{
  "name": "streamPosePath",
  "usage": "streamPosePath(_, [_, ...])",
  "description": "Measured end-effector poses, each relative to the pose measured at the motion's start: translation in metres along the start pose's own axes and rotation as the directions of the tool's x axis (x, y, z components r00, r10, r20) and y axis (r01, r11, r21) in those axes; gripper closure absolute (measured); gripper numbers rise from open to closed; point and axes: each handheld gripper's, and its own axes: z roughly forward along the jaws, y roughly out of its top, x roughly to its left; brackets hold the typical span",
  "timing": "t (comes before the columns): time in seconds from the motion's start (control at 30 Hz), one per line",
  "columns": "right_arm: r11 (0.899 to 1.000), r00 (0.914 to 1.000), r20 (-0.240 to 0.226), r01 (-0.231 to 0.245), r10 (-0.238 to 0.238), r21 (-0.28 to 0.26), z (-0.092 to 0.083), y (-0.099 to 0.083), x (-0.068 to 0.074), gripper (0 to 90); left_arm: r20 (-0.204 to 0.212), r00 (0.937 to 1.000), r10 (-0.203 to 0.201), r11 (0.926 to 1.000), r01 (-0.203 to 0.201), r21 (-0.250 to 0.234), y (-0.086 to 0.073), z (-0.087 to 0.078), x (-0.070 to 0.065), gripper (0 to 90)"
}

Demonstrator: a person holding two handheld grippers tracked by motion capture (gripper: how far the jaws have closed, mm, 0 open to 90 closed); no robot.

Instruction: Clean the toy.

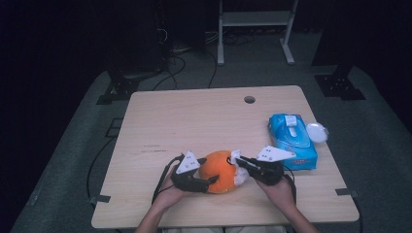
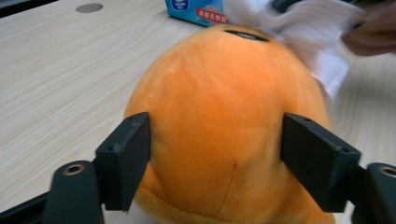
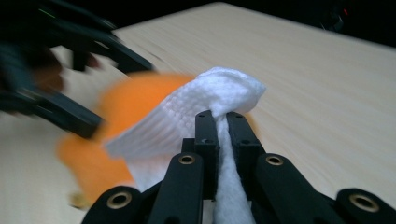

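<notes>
An orange plush toy [image 1: 219, 171] sits on the table [image 1: 194, 116] near its front edge. My left gripper [image 1: 212, 180] grips it from the left. In the left gripper view the two black jaws press on the plush toy [image 2: 215, 116] from both sides. My right gripper [image 1: 239, 167] comes in from the right, shut on a white wipe [image 1: 237, 174] that lies against the toy's right side. In the right gripper view the wipe [image 3: 205, 102] is pinched between the closed jaws of the right gripper [image 3: 220, 119], with the blurred orange toy [image 3: 121, 107] behind it.
A blue pack of wet wipes [image 1: 291, 141] lies to the right of the toy, with a round white lid [image 1: 317, 132] beside it. A cable hole [image 1: 249, 99] is at the table's far edge. A white frame stands on the floor beyond.
</notes>
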Motion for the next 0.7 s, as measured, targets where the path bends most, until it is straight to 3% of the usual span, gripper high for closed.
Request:
streamPosePath(0.03, [1.000, 0.9993, -0.030, 0.020, -0.020, -0.011, 0.003, 0.005, 0.007, 83.6, -0.004, 0.9999, 0.010, 0.9999, -0.010, 0.001, 0.001, 0.000, -0.001, 27.9])
streamPosePath(0.1, [0.997, 0.9973, -0.007, 0.073, -0.073, 0.013, 0.009, 0.008, 0.013, 83.6, -0.009, 0.9999, 0.012, 0.9999, -0.011, 0.004, 0.002, -0.001, -0.001, 27.7])
streamPosePath(0.13, [0.997, 0.9971, 0.001, 0.076, -0.076, 0.022, 0.011, 0.006, 0.012, 83.7, -0.010, 0.9999, -0.006, 1.0000, 0.006, -0.004, 0.003, -0.003, 0.001, 25.6])
streamPosePath(0.2, [0.999, 0.9990, 0.009, 0.044, -0.044, 0.027, 0.012, 0.000, 0.003, 83.7, -0.021, 0.9992, -0.035, 0.9991, 0.035, -0.025, 0.005, -0.007, 0.002, 19.1])
streamPosePath(0.3, [0.999, 0.9994, 0.032, -0.016, 0.015, 0.034, 0.006, -0.006, -0.010, 83.7, -0.034, 0.9994, -0.010, 0.9998, 0.010, -0.018, 0.006, -0.008, 0.000, 14.2])
streamPosePath(0.37, [0.999, 0.9992, 0.036, -0.020, 0.018, 0.036, 0.004, -0.008, -0.011, 83.7, -0.035, 0.9993, 0.013, 0.9999, -0.013, -0.001, 0.005, -0.008, -0.001, 14.3])
streamPosePath(0.53, [0.999, 0.9987, 0.025, 0.045, -0.045, 0.025, 0.004, -0.001, 0.007, 83.7, -0.012, 0.9990, 0.042, 0.9989, -0.042, 0.023, 0.001, -0.001, -0.001, 23.4])
streamPosePath(0.6, [0.995, 0.9954, -0.007, 0.095, -0.095, 0.011, 0.007, 0.007, 0.019, 83.7, -0.011, 0.9990, 0.042, 0.9990, -0.042, 0.016, 0.001, 0.001, -0.002, 24.2])
streamPosePath(0.7, [0.993, 0.9937, 0.003, 0.112, -0.112, 0.029, 0.014, 0.007, 0.022, 83.7, -0.024, 0.9993, 0.028, 0.9995, -0.028, 0.017, 0.003, -0.003, 0.000, 20.7])
